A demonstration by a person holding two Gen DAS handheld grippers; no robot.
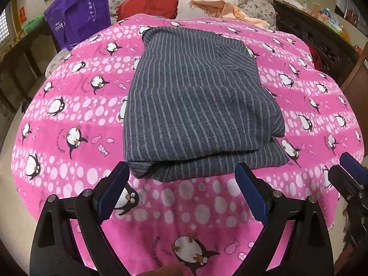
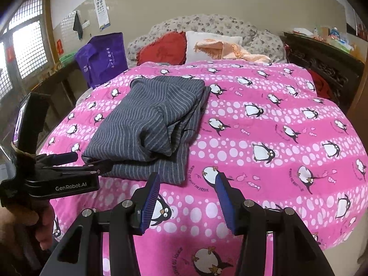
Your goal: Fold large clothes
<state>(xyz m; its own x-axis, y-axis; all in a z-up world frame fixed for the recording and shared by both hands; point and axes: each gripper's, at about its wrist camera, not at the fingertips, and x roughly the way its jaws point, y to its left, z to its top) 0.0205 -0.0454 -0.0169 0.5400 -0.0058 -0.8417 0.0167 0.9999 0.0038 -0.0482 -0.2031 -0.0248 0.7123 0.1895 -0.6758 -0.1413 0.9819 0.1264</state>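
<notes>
A grey striped garment (image 1: 195, 96) lies folded into a thick rectangle on the pink penguin blanket (image 1: 69, 115) that covers the bed. My left gripper (image 1: 181, 169) is open wide, its blue pads standing either side of the garment's near folded edge without pressing it. In the right wrist view the garment (image 2: 147, 122) sits left of centre, with the left gripper (image 2: 92, 159) at its near left corner. My right gripper (image 2: 188, 177) is open over bare blanket (image 2: 276, 126), just right of the garment's near right corner; it also shows at the left wrist view's right edge (image 1: 342, 165).
A purple bag (image 1: 78, 18) stands at the bed's far left. A red pillow (image 1: 149, 2), a white pillow and a peach fringed cloth (image 1: 218, 7) lie at the head. Dark wooden furniture (image 1: 322, 41) lines the right side. A hand (image 2: 43, 225) holds the left gripper.
</notes>
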